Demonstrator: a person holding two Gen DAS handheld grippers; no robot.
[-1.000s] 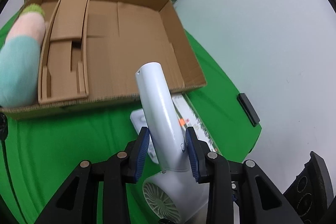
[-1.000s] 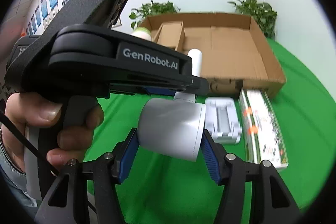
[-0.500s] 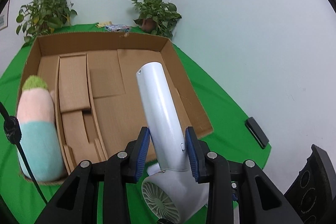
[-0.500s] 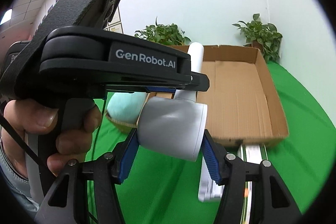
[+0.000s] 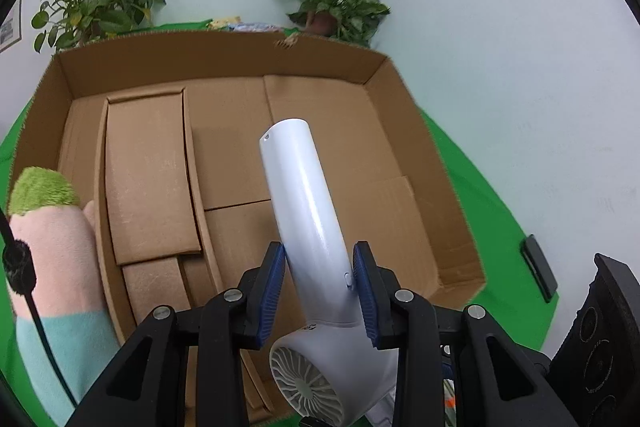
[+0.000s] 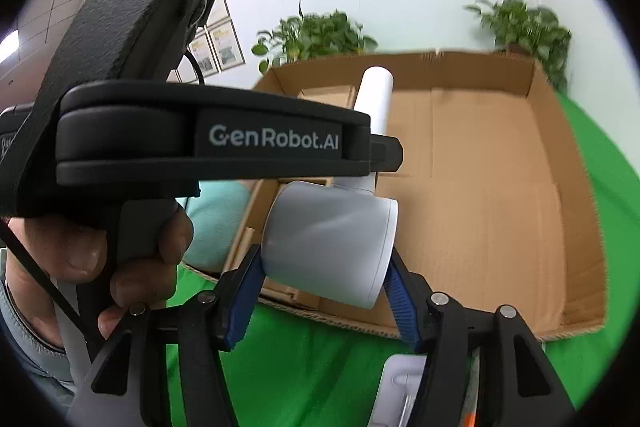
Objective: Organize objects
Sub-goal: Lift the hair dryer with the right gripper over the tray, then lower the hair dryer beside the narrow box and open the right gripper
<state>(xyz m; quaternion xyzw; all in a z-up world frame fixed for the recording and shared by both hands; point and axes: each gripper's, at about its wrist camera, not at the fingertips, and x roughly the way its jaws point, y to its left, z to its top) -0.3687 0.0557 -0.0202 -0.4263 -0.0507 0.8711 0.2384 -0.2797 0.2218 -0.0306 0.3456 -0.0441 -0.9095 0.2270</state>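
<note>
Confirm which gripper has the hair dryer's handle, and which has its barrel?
The left gripper clamps the slim handle of the hair dryer; the right gripper clamps the wide barrel.

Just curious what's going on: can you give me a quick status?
Left tongs clamped on hair dryer handle; right tongs on its barrel. Dryer over cardboard box. Plush toy at box's left; landing spot bare.

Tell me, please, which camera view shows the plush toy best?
The left wrist view: the plush toy shows its green top, pink middle and teal base by the box. The right wrist view shows only a teal patch behind the left gripper.
</note>
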